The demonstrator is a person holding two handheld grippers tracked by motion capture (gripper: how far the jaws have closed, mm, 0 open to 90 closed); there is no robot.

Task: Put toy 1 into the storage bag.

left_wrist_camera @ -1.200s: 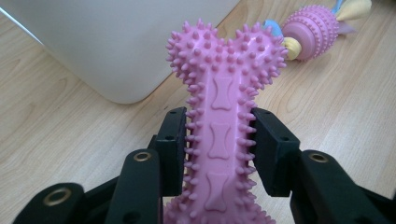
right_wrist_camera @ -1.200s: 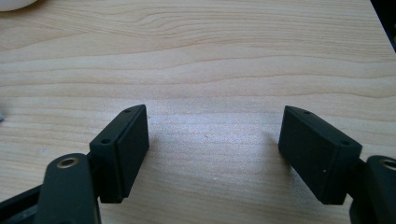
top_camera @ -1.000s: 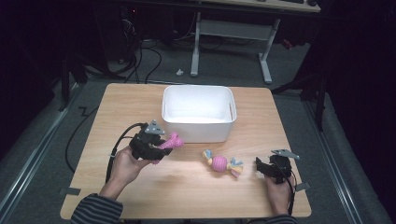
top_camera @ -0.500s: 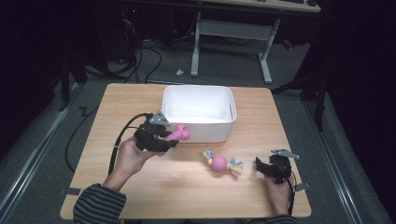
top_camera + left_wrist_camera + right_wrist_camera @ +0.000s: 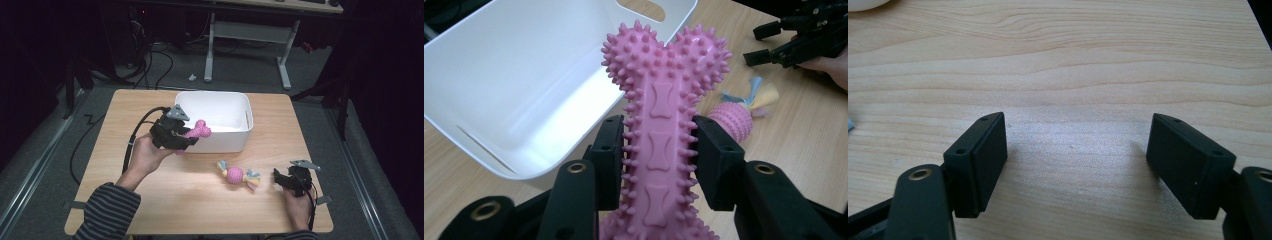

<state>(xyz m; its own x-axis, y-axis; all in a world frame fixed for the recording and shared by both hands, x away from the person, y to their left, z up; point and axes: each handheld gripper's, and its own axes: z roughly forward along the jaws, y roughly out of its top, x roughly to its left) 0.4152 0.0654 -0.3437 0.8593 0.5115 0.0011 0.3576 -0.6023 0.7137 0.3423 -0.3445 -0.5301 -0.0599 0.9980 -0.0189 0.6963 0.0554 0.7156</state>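
Left gripper view: your left gripper [image 5: 659, 165] clamps bone [image 5: 664, 100] mid-shaft; bin [image 5: 524, 90] just ahead-left, bone axis pointing forward. Right gripper [image 5: 1075, 160] jaws apart, empty.

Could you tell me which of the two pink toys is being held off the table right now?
The spiky pink bone, clamped in the left claw beside the white bin. The pink ball toy with coloured tassels lies on the table.

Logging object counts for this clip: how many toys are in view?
2. A pink spiky bone toy is clamped in the left gripper at the white bin; a pink ball toy with tassels lies on the table. The bin's near floor is hidden.
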